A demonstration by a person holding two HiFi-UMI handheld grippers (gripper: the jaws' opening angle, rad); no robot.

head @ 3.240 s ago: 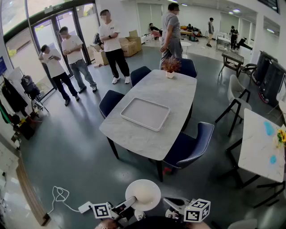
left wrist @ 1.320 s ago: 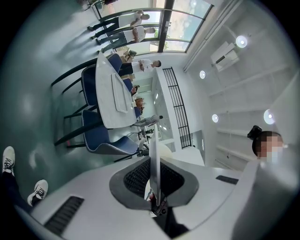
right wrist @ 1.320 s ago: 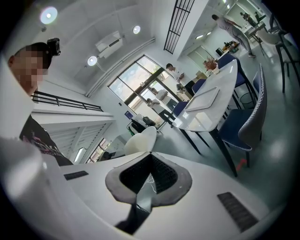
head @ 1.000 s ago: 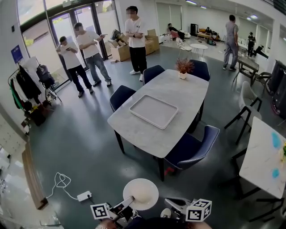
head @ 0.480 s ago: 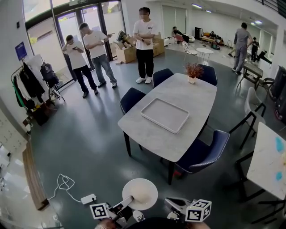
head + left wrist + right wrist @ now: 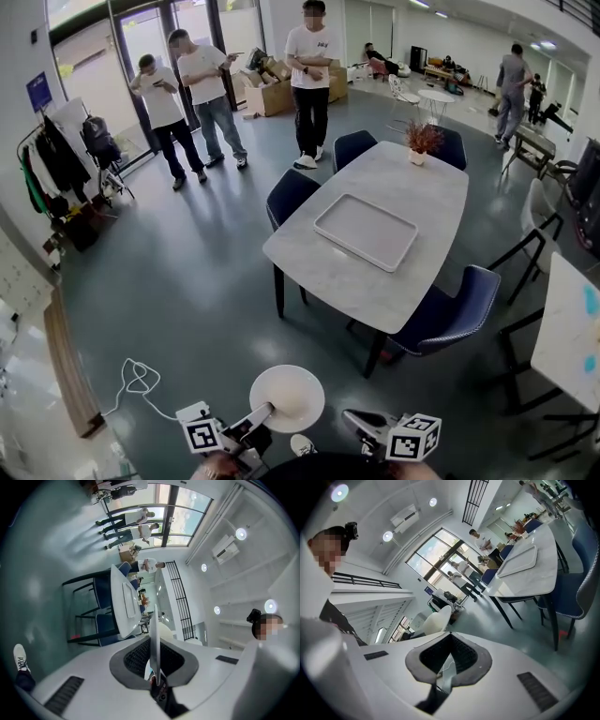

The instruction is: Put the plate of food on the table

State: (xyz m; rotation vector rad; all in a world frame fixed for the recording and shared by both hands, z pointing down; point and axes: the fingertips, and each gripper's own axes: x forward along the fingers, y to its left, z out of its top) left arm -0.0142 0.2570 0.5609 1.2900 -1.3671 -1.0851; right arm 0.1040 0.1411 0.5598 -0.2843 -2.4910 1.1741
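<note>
Left gripper pinches the rim of our round white plate; right gripper is closed, empty. Well short of the grey stone table, we must approach, then lower it.

We see a white plate, a pale grey marbled table (its tray near white), dark blue chairs, grey-green floor.
</note>
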